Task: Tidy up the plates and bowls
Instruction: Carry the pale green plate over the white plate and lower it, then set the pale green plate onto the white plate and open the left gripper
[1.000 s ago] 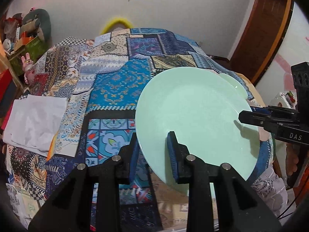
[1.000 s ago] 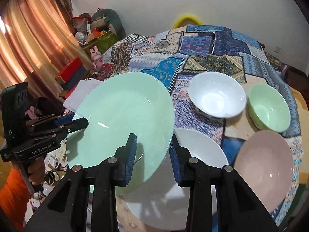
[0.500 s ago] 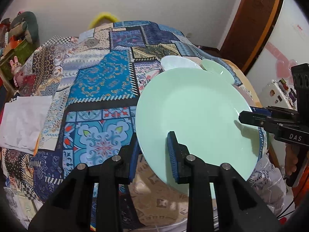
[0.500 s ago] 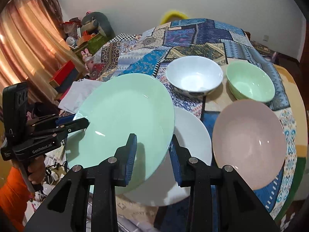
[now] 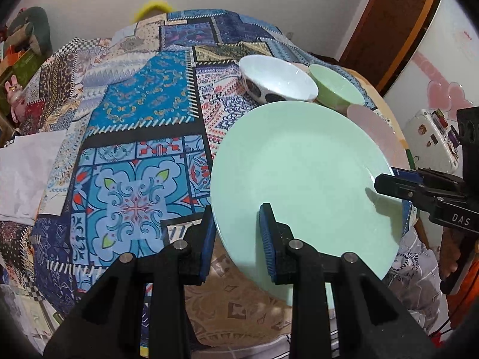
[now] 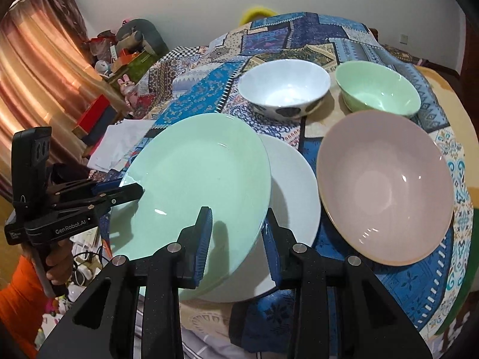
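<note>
Both grippers hold a pale green plate [image 6: 194, 179] by opposite rims, tilted just above a white plate [image 6: 293, 185]. My right gripper [image 6: 236, 218] is shut on its near right rim, and shows in the left wrist view as a black clamp [image 5: 380, 184]. My left gripper [image 5: 236, 212] is shut on the opposite rim of the green plate [image 5: 305, 185], and appears again at the plate's left edge [image 6: 137, 190]. To the right lies a pink plate [image 6: 386, 188]. Behind stand a white bowl [image 6: 284, 86] and a green bowl [image 6: 377, 89].
A patchwork cloth [image 5: 134, 113] covers the table. A folded white cloth [image 5: 24, 173] lies at its left edge. Boxes and toys [image 6: 125, 56] stand by the curtain at the left. An orange-sleeved hand [image 6: 60, 263] grips the left handle.
Both grippers have carried the green plate forward and down over the white plate. The bowls and the pink plate now look nearer and larger.
</note>
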A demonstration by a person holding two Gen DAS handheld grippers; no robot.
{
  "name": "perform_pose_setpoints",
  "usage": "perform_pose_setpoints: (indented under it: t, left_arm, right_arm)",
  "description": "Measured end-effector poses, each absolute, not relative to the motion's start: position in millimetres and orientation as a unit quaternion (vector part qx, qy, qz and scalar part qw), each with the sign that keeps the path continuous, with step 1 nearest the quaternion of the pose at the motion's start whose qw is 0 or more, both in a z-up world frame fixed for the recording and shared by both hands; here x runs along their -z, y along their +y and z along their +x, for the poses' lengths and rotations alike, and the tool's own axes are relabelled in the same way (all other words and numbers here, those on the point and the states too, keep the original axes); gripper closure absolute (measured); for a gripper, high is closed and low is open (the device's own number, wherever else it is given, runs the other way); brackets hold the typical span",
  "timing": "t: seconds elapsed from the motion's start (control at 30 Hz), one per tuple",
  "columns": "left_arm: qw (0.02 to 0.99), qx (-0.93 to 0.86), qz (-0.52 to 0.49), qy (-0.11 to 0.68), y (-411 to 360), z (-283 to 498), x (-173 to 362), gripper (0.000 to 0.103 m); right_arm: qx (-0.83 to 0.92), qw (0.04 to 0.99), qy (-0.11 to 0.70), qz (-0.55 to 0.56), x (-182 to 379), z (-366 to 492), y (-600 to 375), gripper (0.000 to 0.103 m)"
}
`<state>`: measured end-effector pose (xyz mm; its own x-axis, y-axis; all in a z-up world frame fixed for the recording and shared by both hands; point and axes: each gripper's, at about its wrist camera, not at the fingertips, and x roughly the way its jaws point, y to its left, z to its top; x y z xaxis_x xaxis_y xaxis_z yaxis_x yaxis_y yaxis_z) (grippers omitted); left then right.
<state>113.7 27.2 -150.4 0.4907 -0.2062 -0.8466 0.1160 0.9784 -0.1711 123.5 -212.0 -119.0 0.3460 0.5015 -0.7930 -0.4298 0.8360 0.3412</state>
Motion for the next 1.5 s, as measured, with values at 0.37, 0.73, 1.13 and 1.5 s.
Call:
perform_pose_setpoints:
  t: [0.37, 0.73, 1.13, 1.5]
  left_arm:
    - [0.851, 0.095, -0.034, 0.515, 12.3, 125.7, 171.5, 0.075]
    - [0.852, 0.079, 0.016, 0.517, -1.9, 141.5, 178.6, 0.075]
    - [0.860, 0.121, 0.042, 0.494, -30.4, 138.0, 166.9, 0.076]
    - [0.867, 0.106, 0.026, 0.486, -25.5, 130.1, 159.4, 0.074]
  right_arm:
    - [-0.267, 0.815, 0.511, 0.062, 136.9, 125.1, -225.0, 0.072]
    - [-0.263, 0.814, 0.511, 0.078, 143.4, 126.4, -231.7, 0.072]
    - [-0.271, 0.813, 0.509, 0.084, 144.1, 123.5, -233.9, 0.072]
    - [-0.244, 0.847, 0.469, 0.058, 120.0, 107.7, -249.0, 0.071]
